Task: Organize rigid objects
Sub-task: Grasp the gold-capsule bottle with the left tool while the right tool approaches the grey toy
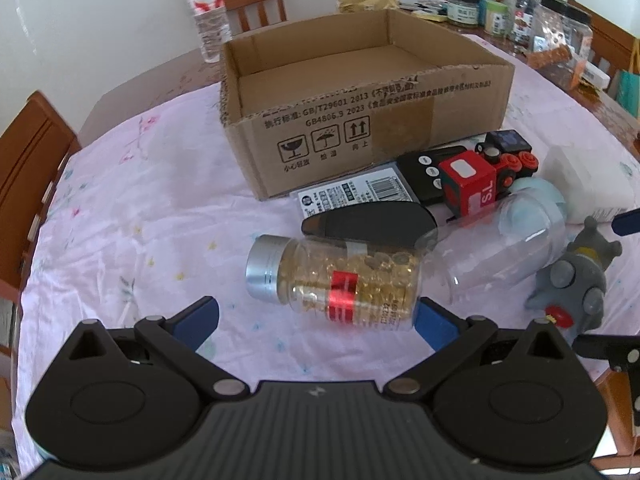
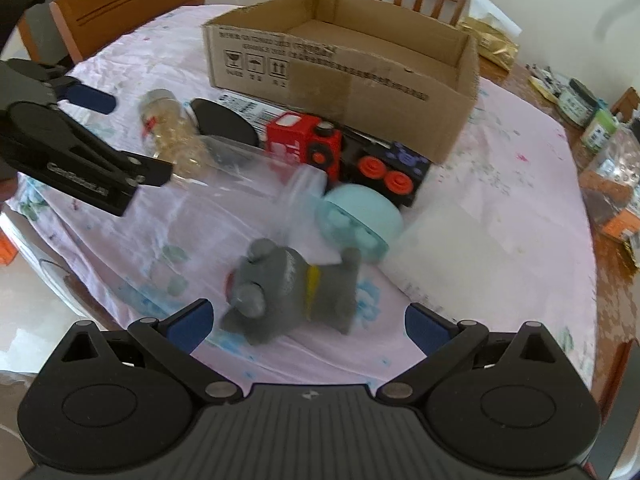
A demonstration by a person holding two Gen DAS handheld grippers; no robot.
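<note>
An open cardboard box (image 1: 360,92) (image 2: 348,76) stands at the back of the pink cloth. In front of it lie a capsule bottle (image 1: 340,280) (image 2: 168,128) with a silver cap, a clear bottle (image 1: 504,240) (image 2: 256,184) with a pale blue cap, a red and black toy train (image 1: 480,176) (image 2: 344,156), a black case (image 1: 368,220) and a grey toy figure (image 1: 576,280) (image 2: 292,288). My left gripper (image 1: 318,320) is open just short of the capsule bottle. My right gripper (image 2: 308,324) is open, its fingers either side of the grey figure.
A white box (image 1: 588,180) lies right of the train. A flat printed packet (image 1: 352,192) sits under the black case. Jars (image 1: 496,16) and a water bottle (image 1: 206,12) crowd the far table. Wooden chairs (image 1: 28,176) ring the table; its edge is close at the right.
</note>
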